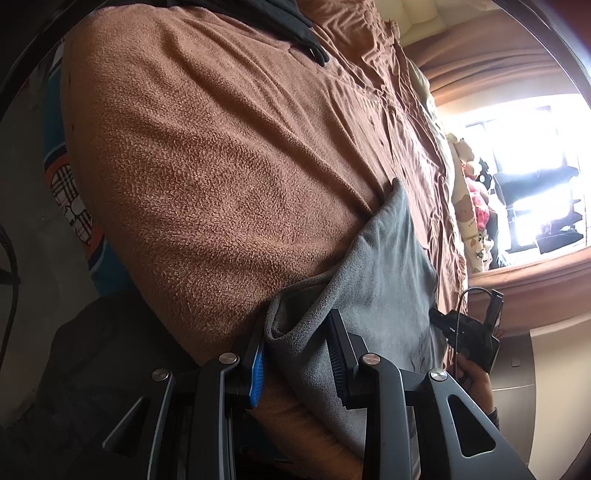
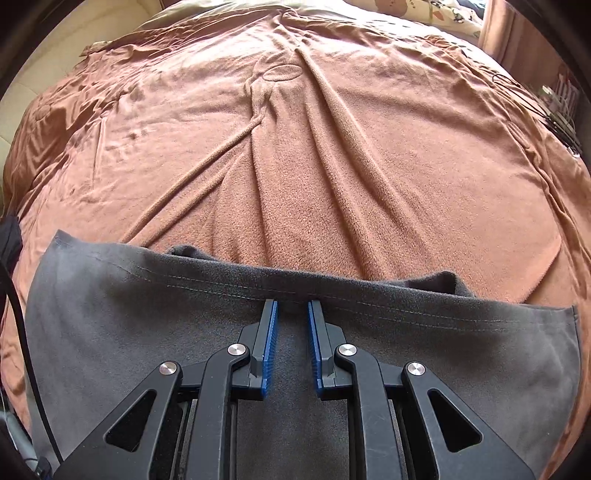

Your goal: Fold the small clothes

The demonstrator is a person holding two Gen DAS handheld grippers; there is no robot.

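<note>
Lying on the bed, a grey garment (image 2: 147,325) is seen spread over the brown fleece blanket (image 2: 332,166), filling the lower half of the right wrist view from 8 o'clock round to 4 o'clock. A stitched hem is shown running across its far edge, and a darker inner layer peeks out just beyond that hem. In the left wrist view the same grey garment (image 1: 384,266) is seen at 5 o'clock, its near edge lifted into a loose open fold between the fingers.

The right tool (image 2: 292,314) is held with its blue-padded fingers (image 2: 271,332) parted by a narrow gap, tips resting at the hem toward 12 o'clock; nothing is pinched between them. The left tool (image 1: 295,332) is held wide apart, one finger below the cloth edge and the other above it, the fold lying loose between them and not clamped.

The right tool (image 1: 469,328) is also caught in the left wrist view at 4 o'clock, at the far side of the garment. A black garment (image 1: 291,26) is seen on the blanket at 12 o'clock of that view. Soft toys (image 1: 476,199) are piled at 3 o'clock beside a bright window (image 1: 532,158)
</note>
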